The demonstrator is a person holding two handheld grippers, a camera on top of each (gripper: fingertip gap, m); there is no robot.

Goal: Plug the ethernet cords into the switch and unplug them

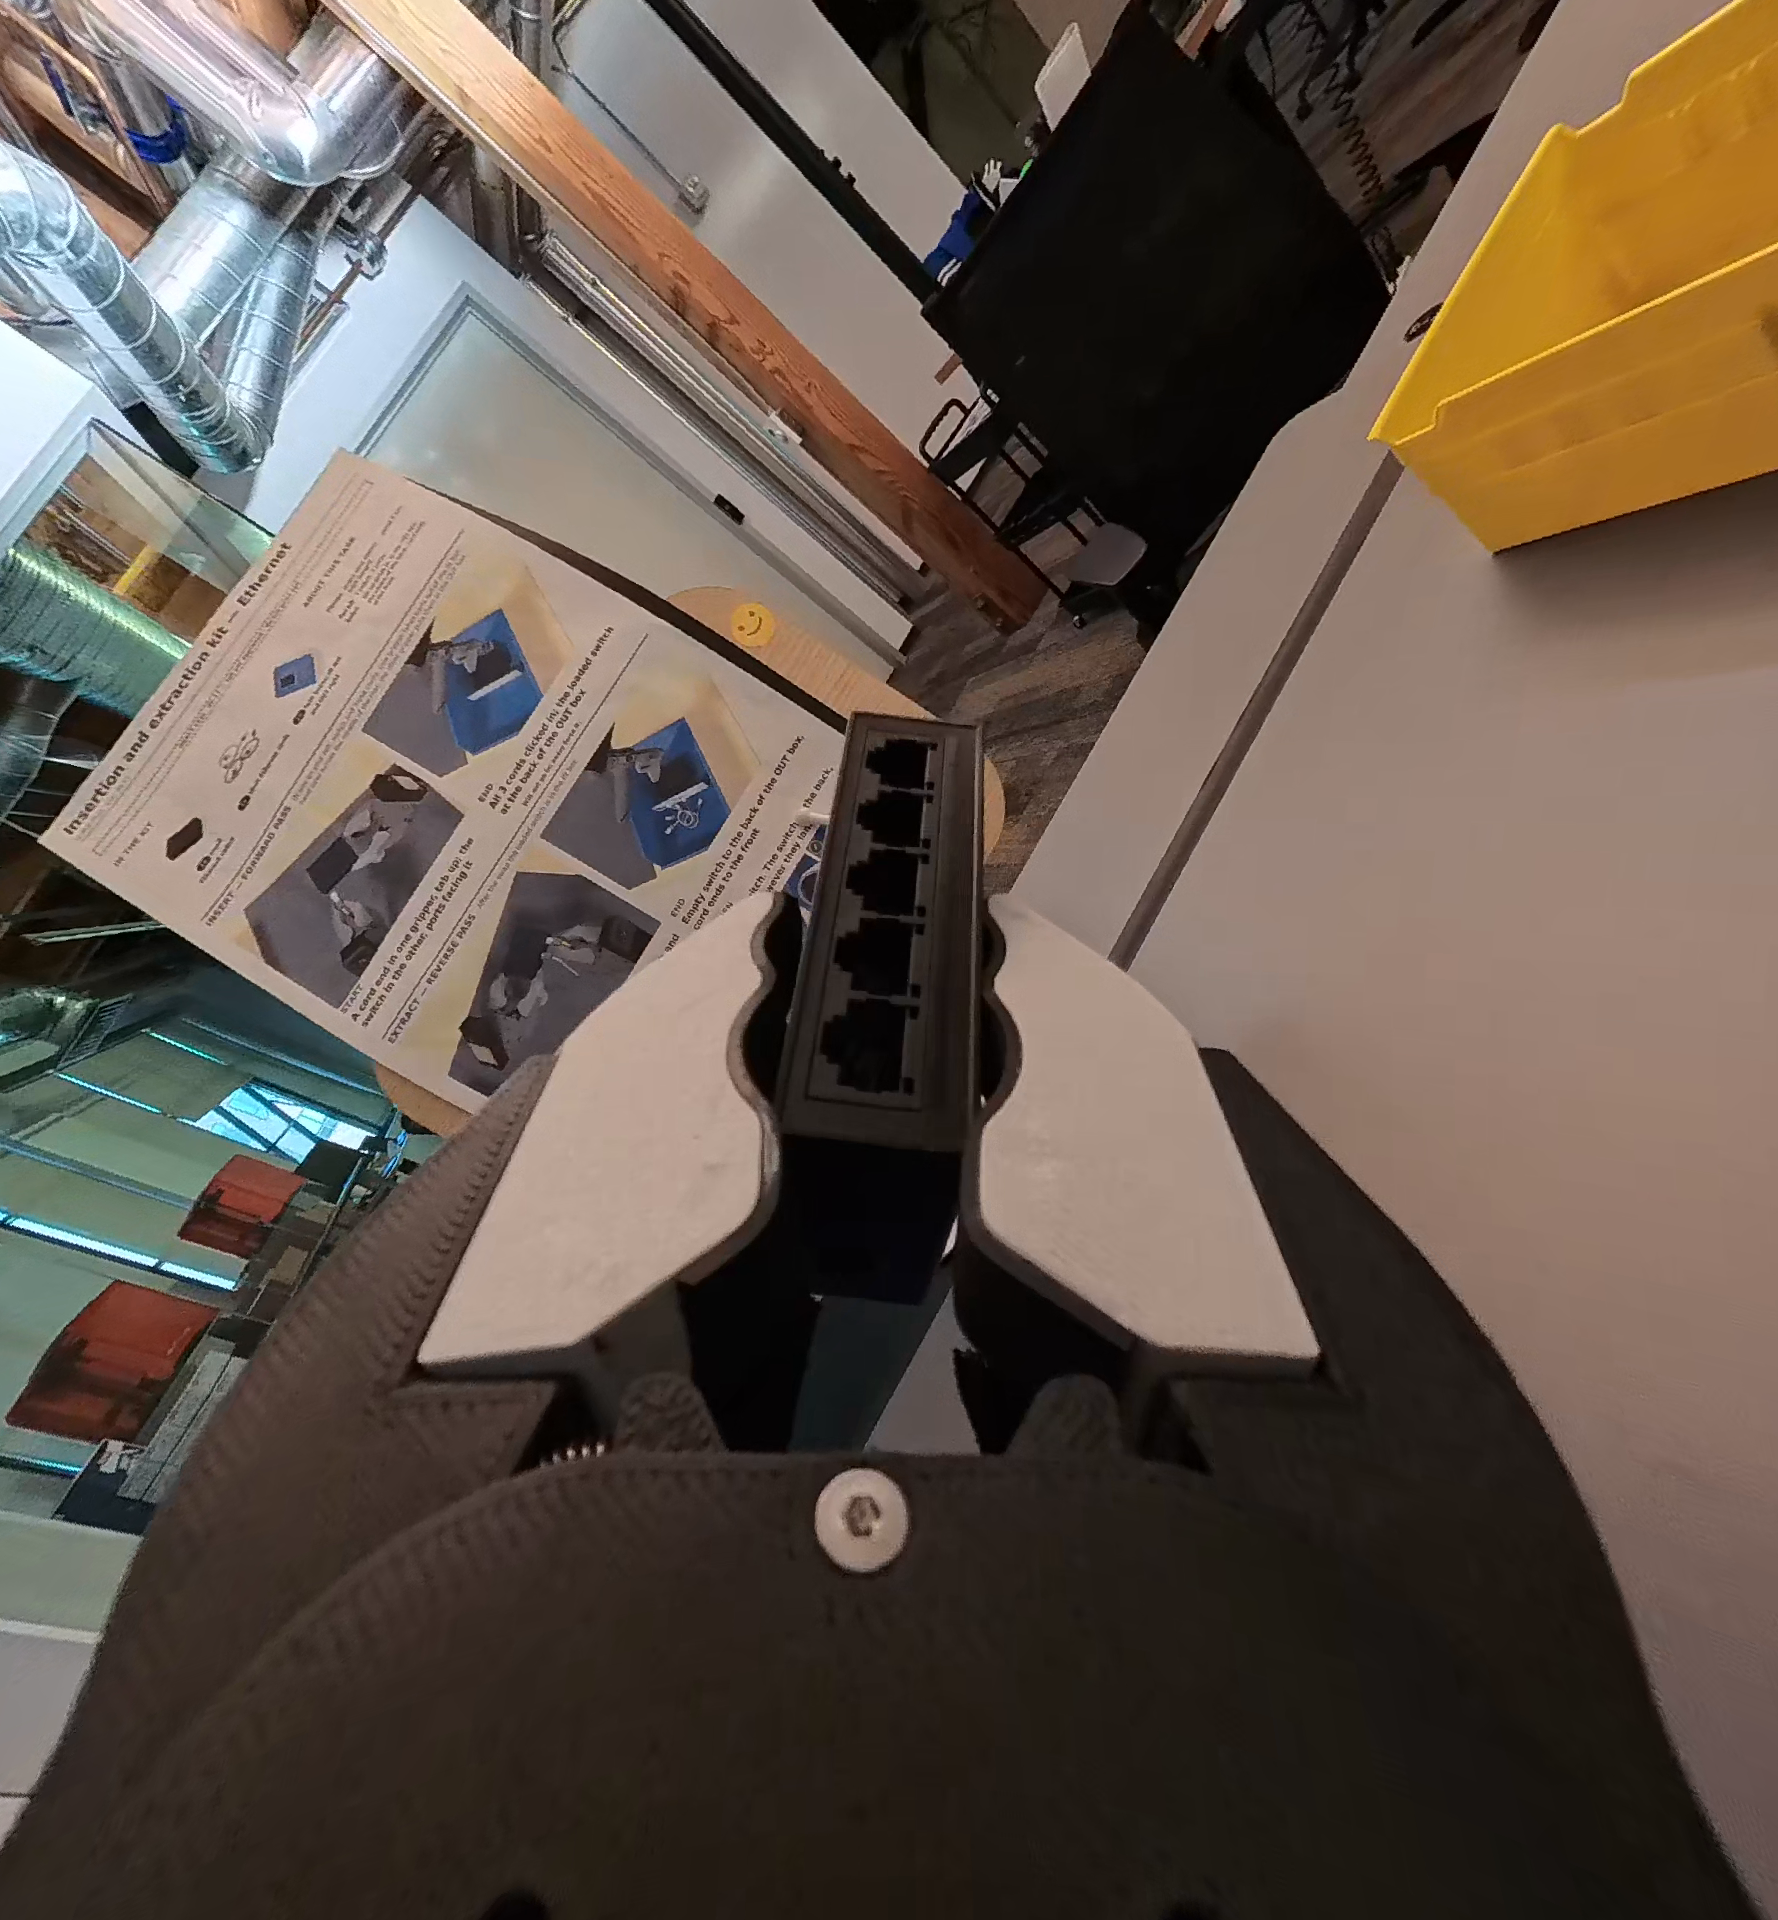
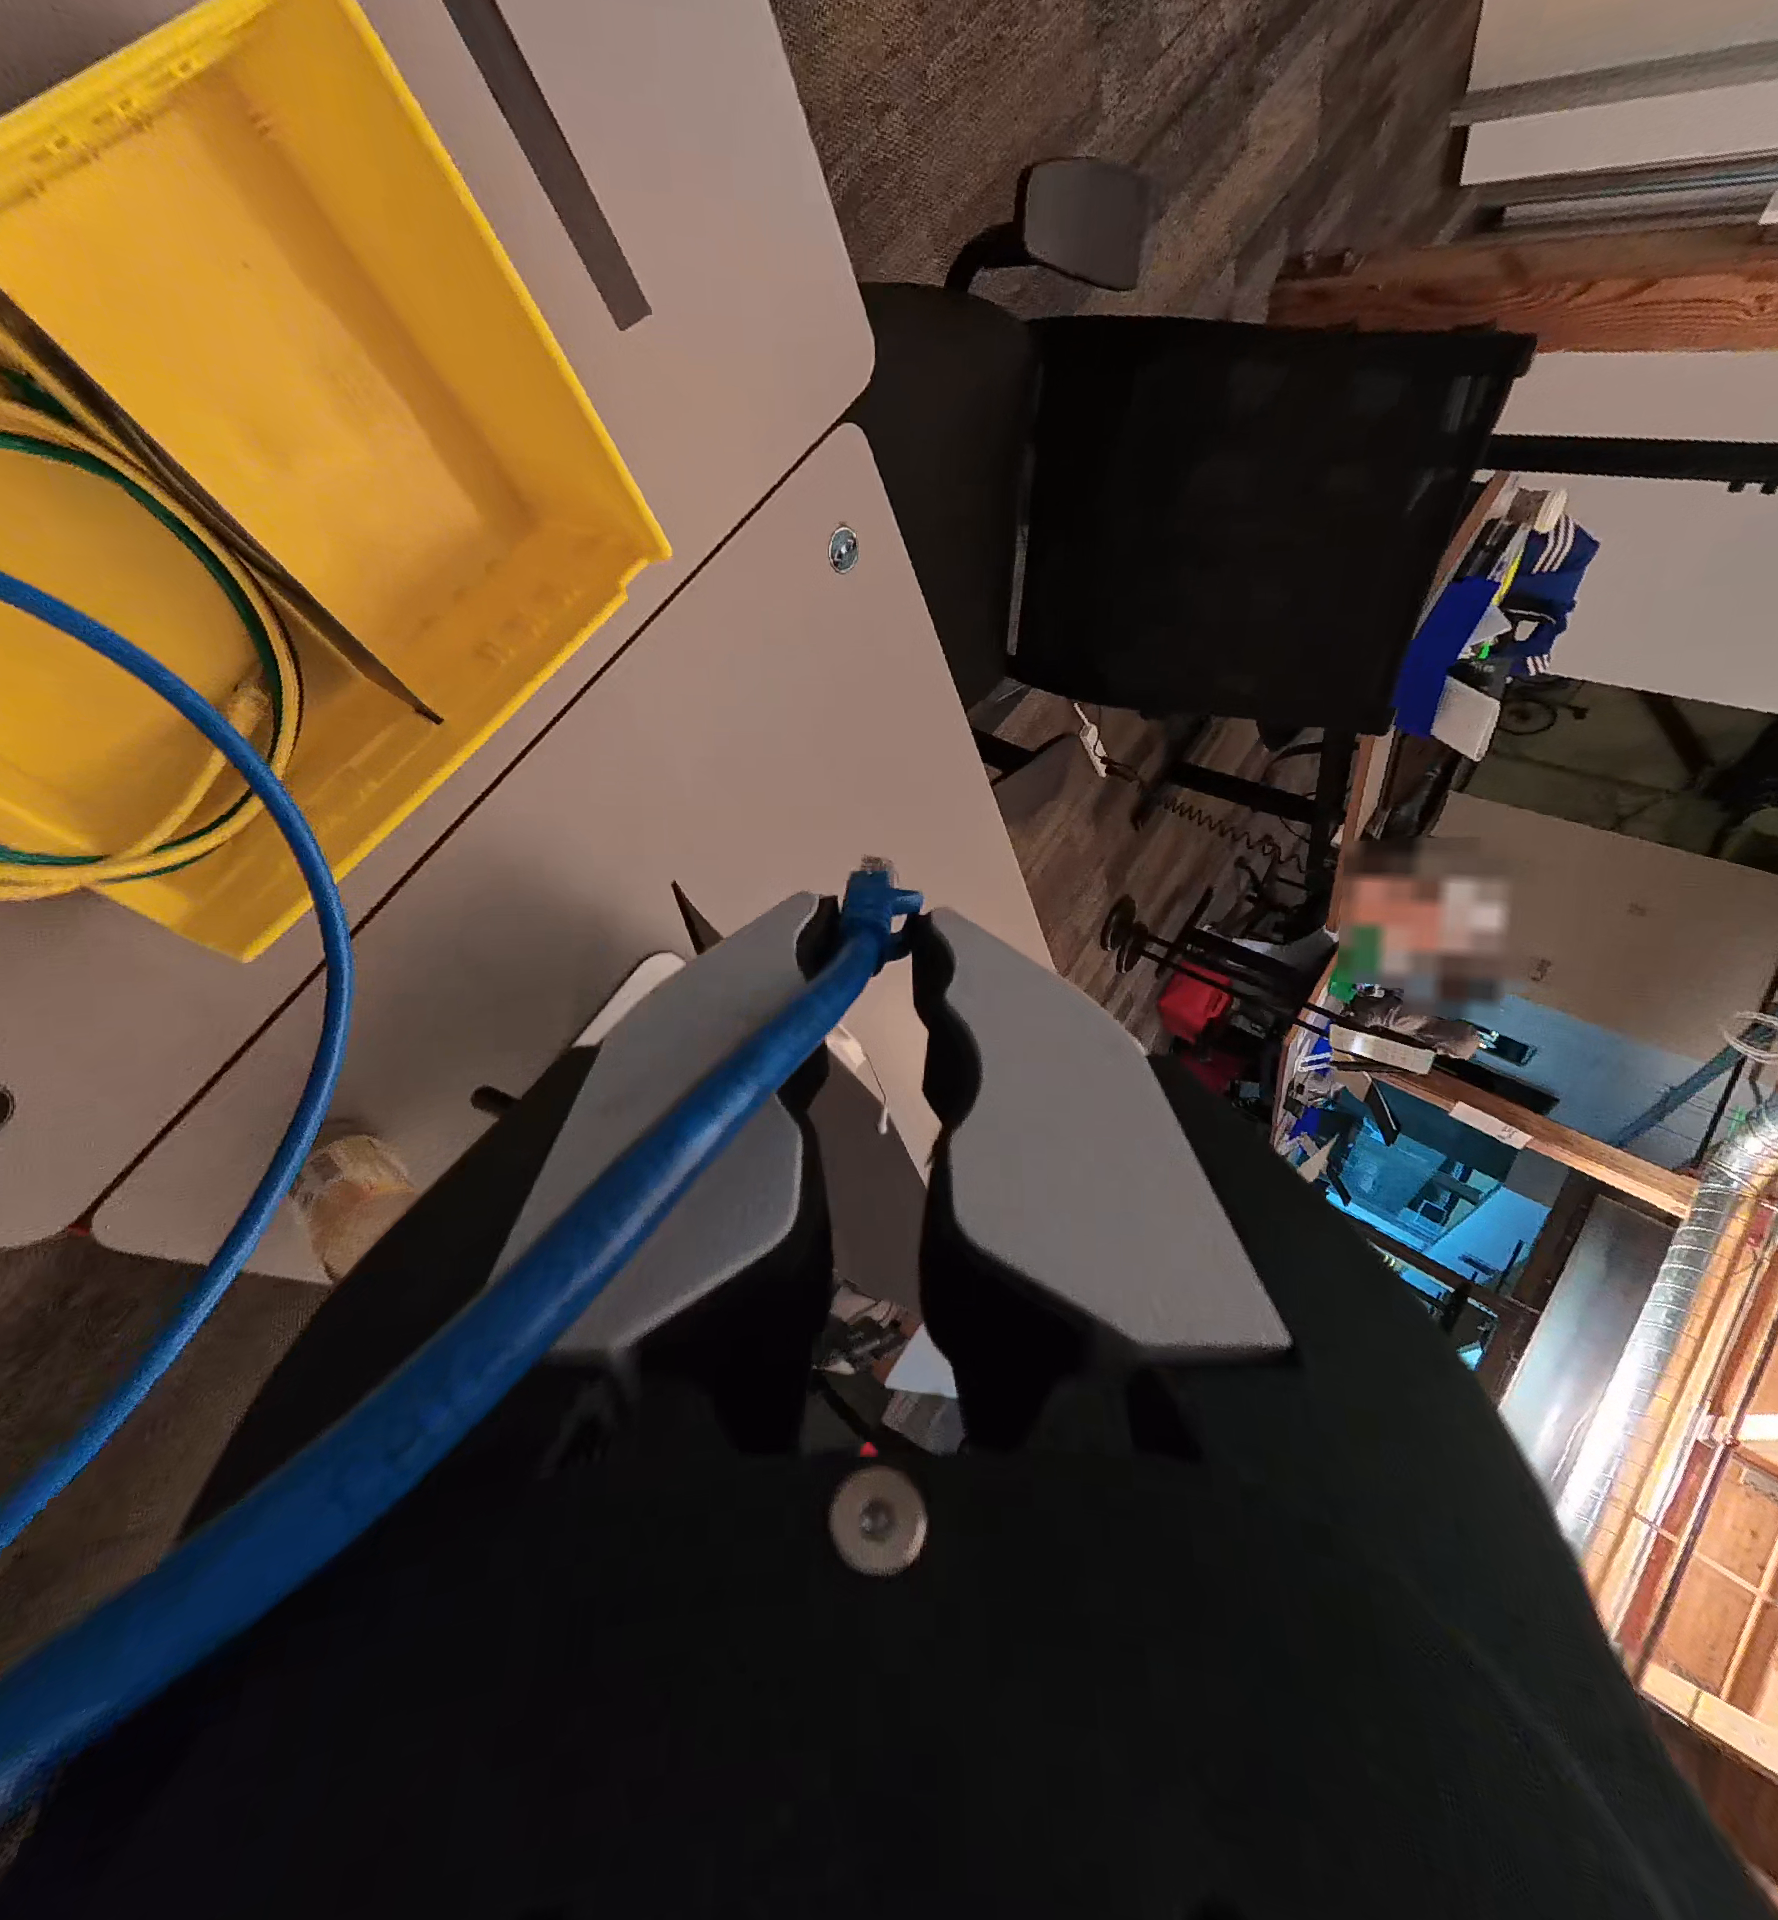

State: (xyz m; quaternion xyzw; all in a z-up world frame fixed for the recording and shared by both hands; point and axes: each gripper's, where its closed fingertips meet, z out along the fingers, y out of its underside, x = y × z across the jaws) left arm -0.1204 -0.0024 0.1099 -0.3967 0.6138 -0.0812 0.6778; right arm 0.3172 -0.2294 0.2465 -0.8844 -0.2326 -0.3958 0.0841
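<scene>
Left hand-held gripper [image 1: 880, 1023]: it is clenching the black switch [image 1: 880, 935] between its pale fingers [image 1: 656, 1122], holding it up off the worktop with the row of ports facing the camera.

Ports: all of those showing are looking empty; no plug is sitting in any of them.

Right hand-held gripper [image 2: 869, 925]: it is pinching the blue ethernet cord [image 2: 594, 1195] just behind its plug [image 2: 877, 888], and the plug is sticking out past the fingertips into open air.

Cord run: the blue cord is looping back over the gripper and sweeping down past the yellow bin [image 2: 324, 343].

Other cords: a yellow cord [image 2: 272, 665] and a green cord [image 2: 189, 540] are lying coiled in the bin, not yet picked up.

Progress: judging by the bare ports, the plugging is only beginning. The first plug is waiting to be brought to the switch, neither view is showing the other gripper, and the remaining cords and all the unplugging appear to be left.

Worktop [image 1: 1487, 935]: pale grey panels are meeting at seams, with the yellow bin [image 1: 1633, 343] resting toward the far edge.

Room: a printed instruction sheet [image 1: 397, 790] is standing behind the switch, silver ducting [image 1: 137, 312] and timber beams are running overhead, and a black office chair [image 2: 1249, 520] is standing on a carpeted floor beyond the worktop.
</scene>
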